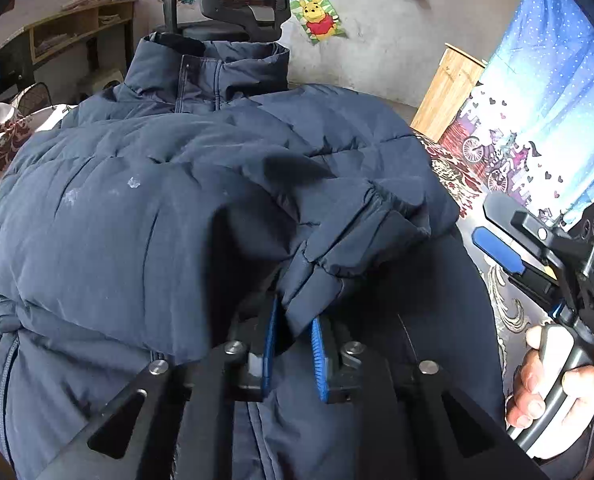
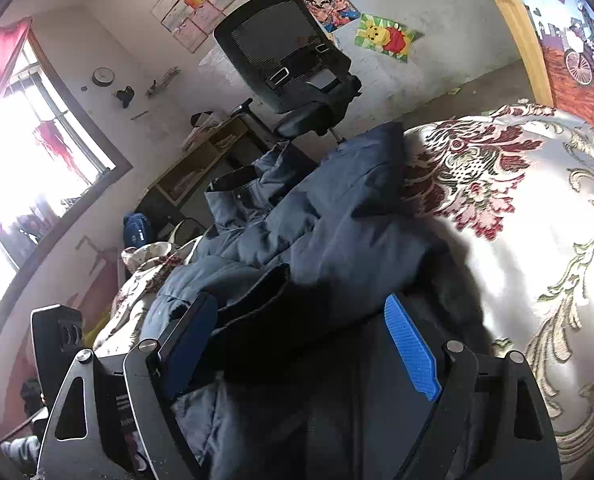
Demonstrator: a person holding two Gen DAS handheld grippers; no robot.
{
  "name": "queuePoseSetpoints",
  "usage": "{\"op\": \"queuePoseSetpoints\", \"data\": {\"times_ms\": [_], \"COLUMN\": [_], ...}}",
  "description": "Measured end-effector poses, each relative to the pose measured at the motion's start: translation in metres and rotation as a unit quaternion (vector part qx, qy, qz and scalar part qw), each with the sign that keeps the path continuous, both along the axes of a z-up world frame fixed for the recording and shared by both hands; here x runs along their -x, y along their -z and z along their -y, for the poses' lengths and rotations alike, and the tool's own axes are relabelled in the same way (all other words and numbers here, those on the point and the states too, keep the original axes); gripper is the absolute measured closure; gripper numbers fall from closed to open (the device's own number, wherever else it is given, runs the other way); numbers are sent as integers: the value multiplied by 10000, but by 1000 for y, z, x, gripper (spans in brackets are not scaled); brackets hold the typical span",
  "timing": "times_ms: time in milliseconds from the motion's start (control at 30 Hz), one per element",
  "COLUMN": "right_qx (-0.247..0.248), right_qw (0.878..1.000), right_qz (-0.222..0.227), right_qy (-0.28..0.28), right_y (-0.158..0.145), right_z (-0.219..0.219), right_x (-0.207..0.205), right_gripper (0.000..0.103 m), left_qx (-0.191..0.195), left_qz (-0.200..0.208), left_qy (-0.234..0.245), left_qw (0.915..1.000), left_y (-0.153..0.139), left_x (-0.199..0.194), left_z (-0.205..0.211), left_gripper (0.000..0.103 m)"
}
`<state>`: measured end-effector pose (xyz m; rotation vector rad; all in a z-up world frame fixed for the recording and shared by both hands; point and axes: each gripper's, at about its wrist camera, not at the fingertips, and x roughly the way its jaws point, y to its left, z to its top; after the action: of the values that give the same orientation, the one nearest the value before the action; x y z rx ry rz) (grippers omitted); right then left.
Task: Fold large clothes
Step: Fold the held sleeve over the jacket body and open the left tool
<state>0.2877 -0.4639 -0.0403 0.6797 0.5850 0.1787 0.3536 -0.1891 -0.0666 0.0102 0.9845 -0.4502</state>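
A navy padded jacket (image 1: 157, 208) lies on a floral bedspread, collar at the far end; it also shows in the right wrist view (image 2: 317, 232). A sleeve is folded across its front. My left gripper (image 1: 295, 332) is shut on the sleeve cuff (image 1: 321, 284), with the cuff pinched between the blue pads. My right gripper (image 2: 301, 344) is open and empty, its blue pads wide apart just above the jacket's lower part. It also shows in the left wrist view (image 1: 513, 248) at the right, held by a hand.
The floral bedspread (image 2: 517, 220) stretches to the right of the jacket. A black office chair (image 2: 285, 60) stands beyond the bed's far end. A wooden desk (image 1: 77, 28) is at the far left, a window (image 2: 25, 152) on the left, and a printed curtain (image 1: 549, 112) on the right.
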Motion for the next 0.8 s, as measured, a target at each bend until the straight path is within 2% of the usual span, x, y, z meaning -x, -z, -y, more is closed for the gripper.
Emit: {"op": "queuePoseSetpoints", "data": {"times_ms": [33, 100, 133, 200, 300, 400, 500, 600, 633, 667, 733, 800], "right_qx": [-43, -179, -226, -313, -410, -452, -495, -307, -216, -97, 23, 100], "right_qw": [10000, 9998, 9997, 9993, 9985, 9976, 9959, 9941, 9931, 9925, 9929, 9943], "right_qz": [-10, -42, -67, -153, -247, -371, -518, -844, -983, -1105, -1104, -962], "right_qy": [-29, -92, -112, -157, -251, -379, -551, -613, -597, -522, -435, -443], "right_y": [0, 2, 4, 8, 14, 21, 29, 37, 39, 40, 36, 26], "right_z": [-1, -1, -1, -2, -6, -17, -32, -51, -56, -59, -62, -63], "right_x": [-1, -2, -3, -5, -7, -9, -12, -15, -17, -18, -17, -15], "right_gripper": [21, 21, 21, 21, 21, 21, 24, 54, 73, 85, 97, 98], "left_qx": [68, 362, 444, 351, 324, 403, 415, 367, 383, 385, 363, 373], "left_qz": [-53, -257, -187, -19, -16, 53, 282, 478, 469, 458, 421, 415], "left_qy": [52, 190, 191, 246, 261, -34, -622, -1430, -1665, -1879, -2170, -2414], "left_qw": [9999, 9988, 9987, 9991, 9991, 9992, 9968, 9879, 9842, 9804, 9746, 9688], "left_y": [0, -1, -3, -7, -11, -21, -35, -49, -52, -54, -57, -58], "left_x": [1, 4, 9, 16, 21, 22, 19, 14, 11, 9, 4, -1], "left_z": [1, 0, -1, 0, -5, -27, -60, -101, -114, -127, -146, -168], "left_gripper": [44, 10, 10, 10, 10, 10, 10, 10, 10, 10, 10, 10]}}
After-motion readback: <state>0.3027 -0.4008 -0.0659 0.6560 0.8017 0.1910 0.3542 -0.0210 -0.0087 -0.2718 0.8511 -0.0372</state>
